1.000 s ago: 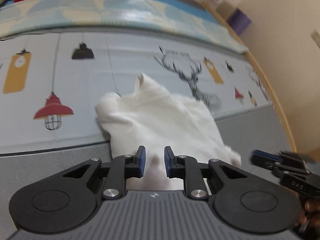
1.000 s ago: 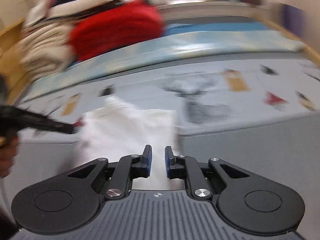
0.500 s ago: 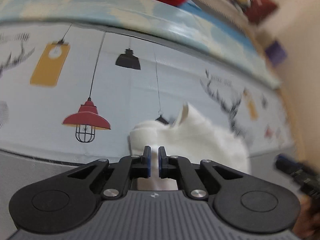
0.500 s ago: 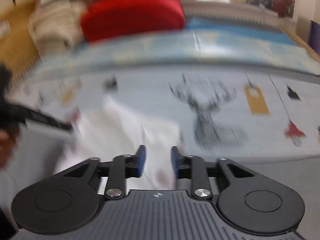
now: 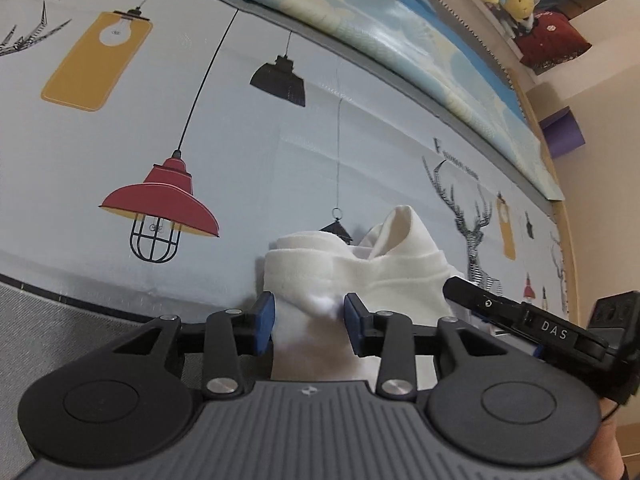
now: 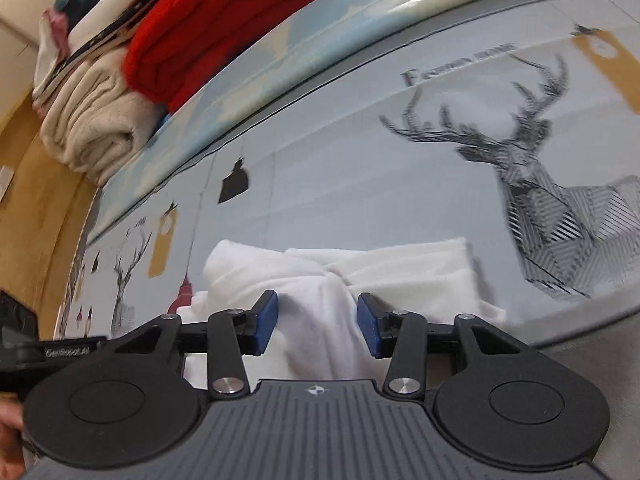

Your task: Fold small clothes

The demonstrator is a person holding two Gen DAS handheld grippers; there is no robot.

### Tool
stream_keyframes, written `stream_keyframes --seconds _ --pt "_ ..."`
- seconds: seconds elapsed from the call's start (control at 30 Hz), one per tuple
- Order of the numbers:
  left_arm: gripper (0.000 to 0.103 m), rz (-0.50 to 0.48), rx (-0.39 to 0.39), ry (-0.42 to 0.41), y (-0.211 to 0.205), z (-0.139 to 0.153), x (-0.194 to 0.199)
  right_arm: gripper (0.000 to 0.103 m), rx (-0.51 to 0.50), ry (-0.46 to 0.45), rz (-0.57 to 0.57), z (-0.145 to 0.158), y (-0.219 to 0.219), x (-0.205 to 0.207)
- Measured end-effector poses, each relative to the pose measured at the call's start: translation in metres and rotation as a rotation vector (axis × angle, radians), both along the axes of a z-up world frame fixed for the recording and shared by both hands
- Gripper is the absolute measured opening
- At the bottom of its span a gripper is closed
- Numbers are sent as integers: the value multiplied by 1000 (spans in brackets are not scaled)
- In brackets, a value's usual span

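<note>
White garment (image 5: 360, 272) bunched, left gripper (image 5: 309, 316) reopened

White letters "DAS" stand on the black arm of the right claw (image 5: 532, 322) where it enters the left wrist view. The left claw's body (image 6: 48, 350) carries small pale lettering, roughly "GenRobot.AI". The printed mat (image 5: 280, 152) bears "HOME" at its far left corner; the line above the deer (image 6: 552, 184) is unreadable.

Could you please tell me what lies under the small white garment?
The small white cotton garment lies on a pale grey printed mat with lamps and deer; it partly covers one black lamp print. Anything beneath its folds is hidden.
</note>
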State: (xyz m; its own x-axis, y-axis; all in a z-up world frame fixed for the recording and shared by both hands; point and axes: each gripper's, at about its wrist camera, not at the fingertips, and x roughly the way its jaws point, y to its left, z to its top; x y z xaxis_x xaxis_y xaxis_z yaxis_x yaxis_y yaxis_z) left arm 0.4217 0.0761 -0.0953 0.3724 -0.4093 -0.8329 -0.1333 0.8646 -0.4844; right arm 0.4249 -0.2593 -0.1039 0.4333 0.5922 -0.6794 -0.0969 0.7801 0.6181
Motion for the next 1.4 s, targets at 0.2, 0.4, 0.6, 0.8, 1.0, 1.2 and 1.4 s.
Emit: stream_keyframes --seconds 0.2,0.4,0.6,0.8,1.0,1.2,1.4 --pt "4 9 68 -107 -5 12 5 4 -60 -141 -99 24 3 3" --pt "9 -92 284 -170 -33 23 -2 9 -274 -96 -51 1 14 8" --pt "12 -71 452 -295 -42 64 -24 24 -368 -246 -101 49 6 -13" --pt "15 -271 346 -262 -72 64 -47 34 -206 -237 67 79 -5 -51" --pt "23 -339 532 -175 -88 16 -58 33 -448 -115 169 34 3 -81" --pt "23 -309 415 -349 -89 83 -84 43 -456 -132 2 48 -27 -105" --pt "24 -556 515 -169 -107 26 -100 42 -428 -108 89 39 -26 -131"
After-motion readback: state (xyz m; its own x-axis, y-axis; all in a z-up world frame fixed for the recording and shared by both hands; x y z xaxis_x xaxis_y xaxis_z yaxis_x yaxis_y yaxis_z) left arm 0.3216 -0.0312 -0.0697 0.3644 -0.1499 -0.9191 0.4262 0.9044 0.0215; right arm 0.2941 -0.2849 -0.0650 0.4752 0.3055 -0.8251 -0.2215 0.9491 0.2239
